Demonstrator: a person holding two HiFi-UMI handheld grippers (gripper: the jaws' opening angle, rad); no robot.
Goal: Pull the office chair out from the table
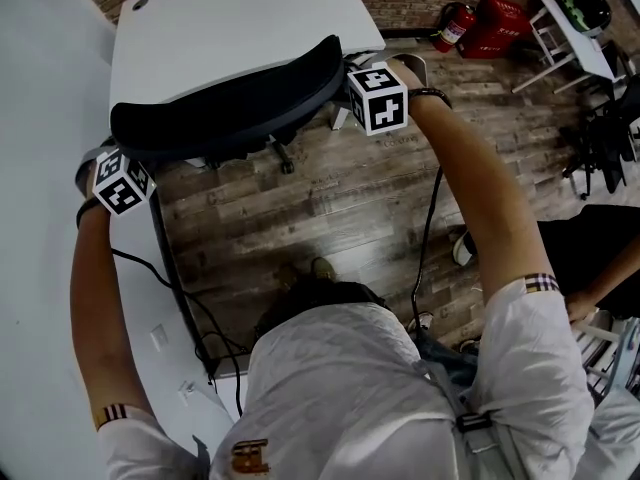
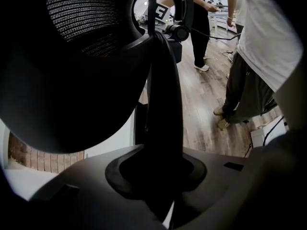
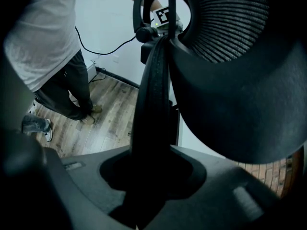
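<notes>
The black office chair's backrest (image 1: 230, 103) stands against the white table (image 1: 210, 23), its seat hidden under the tabletop. My left gripper (image 1: 112, 153) is shut on the backrest's left end, and my right gripper (image 1: 350, 76) is shut on its right end. In the left gripper view the backrest's black edge frame (image 2: 163, 104) runs down between the jaws of the left gripper (image 2: 158, 181), with the mesh panel (image 2: 81, 18) above. In the right gripper view the same frame (image 3: 152, 99) sits clamped in the right gripper (image 3: 146, 178).
A second white desk (image 1: 40, 118) lies along the left. A chair castor (image 1: 286, 166) rests on the wood floor (image 1: 330, 208). A fire extinguisher (image 1: 452, 26), red case (image 1: 500, 23) and white stool (image 1: 565, 33) stand far right. Another person (image 1: 600, 253) is at right. Cables hang from both grippers.
</notes>
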